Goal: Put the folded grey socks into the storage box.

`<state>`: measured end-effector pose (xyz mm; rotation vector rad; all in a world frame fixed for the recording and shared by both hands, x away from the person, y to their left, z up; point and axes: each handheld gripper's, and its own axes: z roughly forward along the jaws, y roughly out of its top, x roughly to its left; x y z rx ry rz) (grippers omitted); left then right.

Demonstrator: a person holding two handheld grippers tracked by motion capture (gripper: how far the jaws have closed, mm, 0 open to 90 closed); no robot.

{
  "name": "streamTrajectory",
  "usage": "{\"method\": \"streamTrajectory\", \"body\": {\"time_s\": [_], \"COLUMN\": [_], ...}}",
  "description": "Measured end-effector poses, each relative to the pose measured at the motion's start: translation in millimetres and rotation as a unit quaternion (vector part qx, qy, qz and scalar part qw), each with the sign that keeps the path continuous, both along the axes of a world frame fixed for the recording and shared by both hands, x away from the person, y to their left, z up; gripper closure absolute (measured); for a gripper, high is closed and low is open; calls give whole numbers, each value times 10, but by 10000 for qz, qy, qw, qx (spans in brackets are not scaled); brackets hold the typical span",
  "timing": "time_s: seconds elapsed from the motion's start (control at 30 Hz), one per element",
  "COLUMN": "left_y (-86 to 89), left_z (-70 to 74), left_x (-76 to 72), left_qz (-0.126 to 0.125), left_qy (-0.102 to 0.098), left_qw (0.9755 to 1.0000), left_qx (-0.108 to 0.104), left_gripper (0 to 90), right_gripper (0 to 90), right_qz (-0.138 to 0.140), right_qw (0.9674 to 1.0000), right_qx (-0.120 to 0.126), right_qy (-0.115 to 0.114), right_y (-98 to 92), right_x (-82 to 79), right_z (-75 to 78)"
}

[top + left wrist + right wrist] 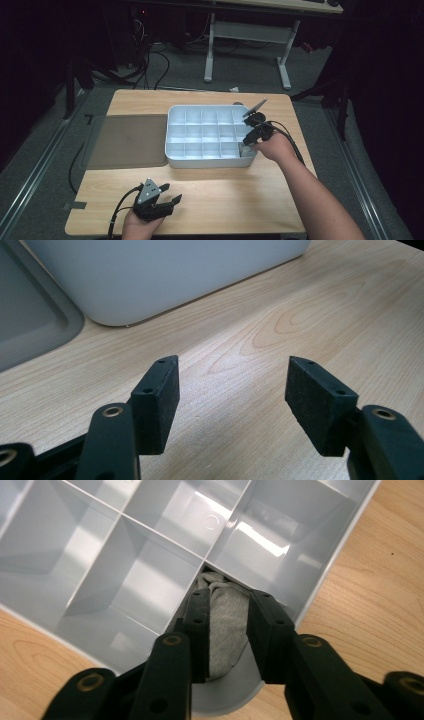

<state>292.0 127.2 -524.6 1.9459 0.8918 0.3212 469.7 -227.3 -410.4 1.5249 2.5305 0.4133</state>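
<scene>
A wooden table with pale grain fills the middle of a dark room. At its near edge, the left gripper rests in a hand, its 2 black jaws spread wide with nothing between them; in the left gripper view they frame bare wood.

Farther in stands a white tray divided into small compartments, about 15 in 3 rows. A flat grey lid lies just beside it on the left, touching the table.

At the tray's near right corner, the right gripper points down into the corner compartment. In the right gripper view its jaws stand partly apart on either side of a grey cloth, which sits bunched in that compartment; whether the pads press on it cannot be told.

Beyond the table, grey carpet carries black cables and the white legs of a desk. Black curtains close both sides.
</scene>
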Motion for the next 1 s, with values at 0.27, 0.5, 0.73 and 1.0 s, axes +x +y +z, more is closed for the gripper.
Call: {"method": "streamTrajectory", "body": {"time_s": [0.27,0.5,0.73,1.0], "left_y": [-3,-10,1,14], "left_z": [-3,-4,-6,-9], "left_x": [2,-3,-3,-2], "left_qz": [12,5,51,35], "left_qy": [17,21,25,12], "left_qw": [10000,10000,10000,10000], "left_qx": [17,29,39,-6], "left_gripper": [390,389,388,384], "right_gripper": [649,576,457,383], "right_qz": [44,79,138,215], "right_qw": [9963,9884,9779,9668], "right_qx": [362,715,1110,1274], "right_qy": [-773,-1336,-1767,-2203], "right_y": [-144,-272,-416,-478], "right_x": [-365,-747,-1120,-1460], "right_z": [58,104,12,-349]}}
